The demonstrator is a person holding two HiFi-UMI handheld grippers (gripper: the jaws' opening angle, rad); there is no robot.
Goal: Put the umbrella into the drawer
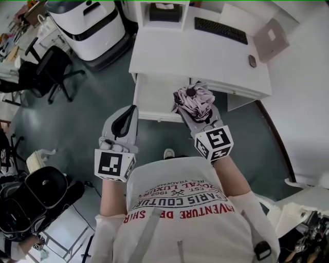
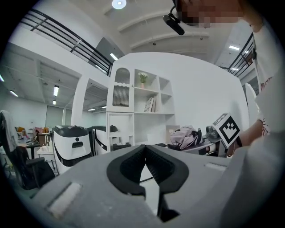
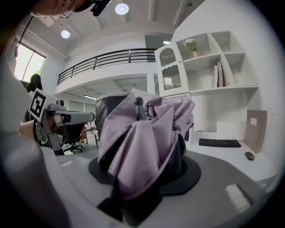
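Observation:
A folded lilac umbrella [image 1: 196, 98] sits bunched between the jaws of my right gripper [image 1: 194, 105], which is shut on it. It fills the right gripper view, where the umbrella [image 3: 147, 142] hides most of the black pads [image 3: 182, 156]. My left gripper [image 1: 131, 112] hangs beside it at the left, shut with nothing in it; its pads [image 2: 153, 164] meet at the tip. Both grippers hover in front of the white desk [image 1: 169, 51], just short of its pulled-out white drawer [image 1: 151, 97]. The left gripper view also catches the umbrella [image 2: 186, 136] at the right.
On the desk lie a keyboard [image 1: 221, 30], a mouse [image 1: 252, 60], a dark box [image 1: 165, 11] and a brown board [image 1: 271, 37]. A white and black machine [image 1: 90, 23] and an office chair [image 1: 51, 72] stand at the left. A black bag [image 1: 41, 195] lies near my feet.

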